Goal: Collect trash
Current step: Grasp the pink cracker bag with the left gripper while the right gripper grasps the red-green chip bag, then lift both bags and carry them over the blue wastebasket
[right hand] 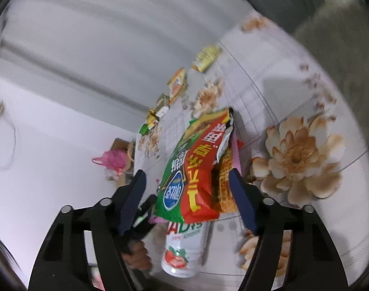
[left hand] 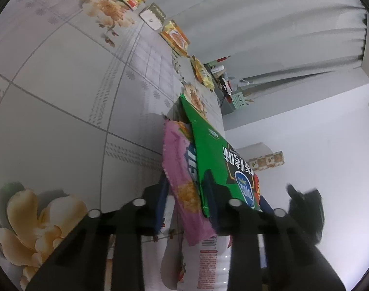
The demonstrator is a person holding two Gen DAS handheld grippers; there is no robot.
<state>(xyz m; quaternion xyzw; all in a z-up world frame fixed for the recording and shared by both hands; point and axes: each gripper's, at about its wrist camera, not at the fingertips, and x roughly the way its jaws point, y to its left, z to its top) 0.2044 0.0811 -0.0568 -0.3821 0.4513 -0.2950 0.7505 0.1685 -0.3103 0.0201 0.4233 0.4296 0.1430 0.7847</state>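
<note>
The light in here is soft and even, a cool grey-white with nothing harsh in it. The pale curtain point(left hand: 269, 24) at the upper right of the left wrist view is evenly lit across its folds, and the white wall point(left hand: 317, 145) at right is bright, close to washed out. Shadows are faint: a soft grey patch lies on the flowered tablecloth point(left hand: 63, 97) near the frame's centre. Both fisheye views bend straight lines hard, and their corners go black. The left wrist view is fairly sharp in the middle. The right wrist view is smeared, worst toward the upper right and the edges, and print on the red and green packet point(right hand: 194, 169) stays readable only near the centre.
</note>
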